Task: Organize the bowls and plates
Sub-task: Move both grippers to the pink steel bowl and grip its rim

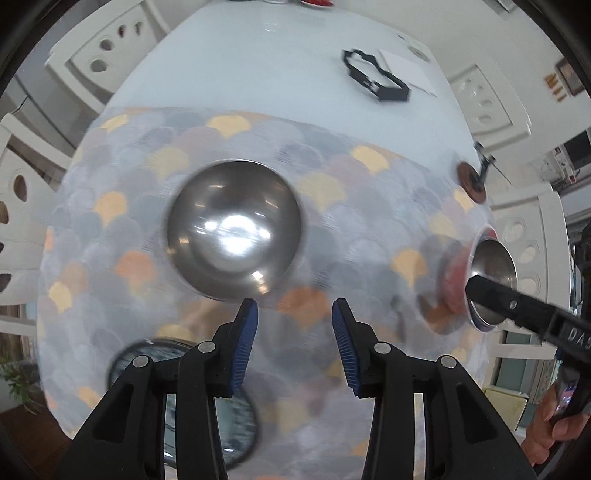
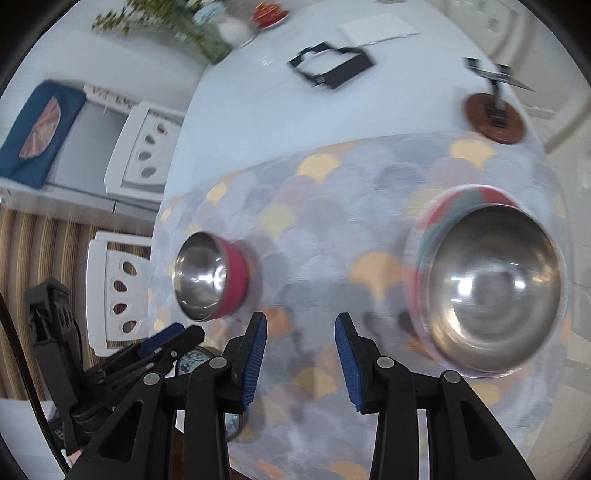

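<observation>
A steel bowl (image 1: 233, 236) stands upright on the scale-patterned mat (image 1: 122, 206), just ahead of my left gripper (image 1: 295, 314), which is open and holds nothing. In the right wrist view this bowl (image 2: 207, 277) shows a pink outer wall. A larger steel bowl (image 2: 491, 291) sits on a colourful plate (image 2: 461, 199), to the right of my right gripper (image 2: 299, 325), also open with nothing between its blue pads. A blue-patterned plate (image 1: 236, 421) lies under the left gripper's arms. A black finger (image 1: 495, 291) of the right gripper crosses the bowl and plate at the right edge.
Beyond the mat on the pale table (image 1: 258, 66) lie a black frame-like object (image 1: 376, 79), a white sheet (image 1: 406, 70) and a brown round base with a stand (image 2: 495, 118). White chairs (image 2: 114, 291) ring the table. A plant (image 2: 166, 22) is at the far end.
</observation>
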`<act>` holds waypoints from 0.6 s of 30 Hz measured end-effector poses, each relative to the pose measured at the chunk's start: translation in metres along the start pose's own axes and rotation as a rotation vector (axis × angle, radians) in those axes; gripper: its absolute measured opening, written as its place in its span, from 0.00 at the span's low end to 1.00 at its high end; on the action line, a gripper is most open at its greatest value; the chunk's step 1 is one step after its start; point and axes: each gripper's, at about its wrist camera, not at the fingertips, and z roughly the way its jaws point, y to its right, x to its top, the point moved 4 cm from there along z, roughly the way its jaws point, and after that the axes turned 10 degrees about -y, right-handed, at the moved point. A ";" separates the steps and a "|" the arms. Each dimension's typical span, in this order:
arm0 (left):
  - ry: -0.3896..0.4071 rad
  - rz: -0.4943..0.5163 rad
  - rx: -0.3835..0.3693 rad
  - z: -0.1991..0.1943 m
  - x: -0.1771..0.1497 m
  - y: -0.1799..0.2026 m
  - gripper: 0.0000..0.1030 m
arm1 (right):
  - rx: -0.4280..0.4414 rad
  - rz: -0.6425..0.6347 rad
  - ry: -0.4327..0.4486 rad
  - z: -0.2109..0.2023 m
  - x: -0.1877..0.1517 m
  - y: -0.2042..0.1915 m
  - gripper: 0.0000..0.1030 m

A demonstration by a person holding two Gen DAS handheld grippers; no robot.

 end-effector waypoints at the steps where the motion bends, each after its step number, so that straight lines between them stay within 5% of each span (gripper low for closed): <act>1: 0.000 -0.009 0.000 -0.002 0.003 -0.011 0.38 | -0.004 -0.007 -0.006 0.006 0.002 -0.010 0.36; 10: -0.021 -0.039 -0.009 0.006 0.028 -0.078 0.40 | -0.043 -0.030 -0.053 0.063 0.018 -0.069 0.46; 18: -0.070 -0.017 -0.010 0.033 0.047 -0.097 0.43 | -0.074 0.021 -0.093 0.104 0.030 -0.075 0.48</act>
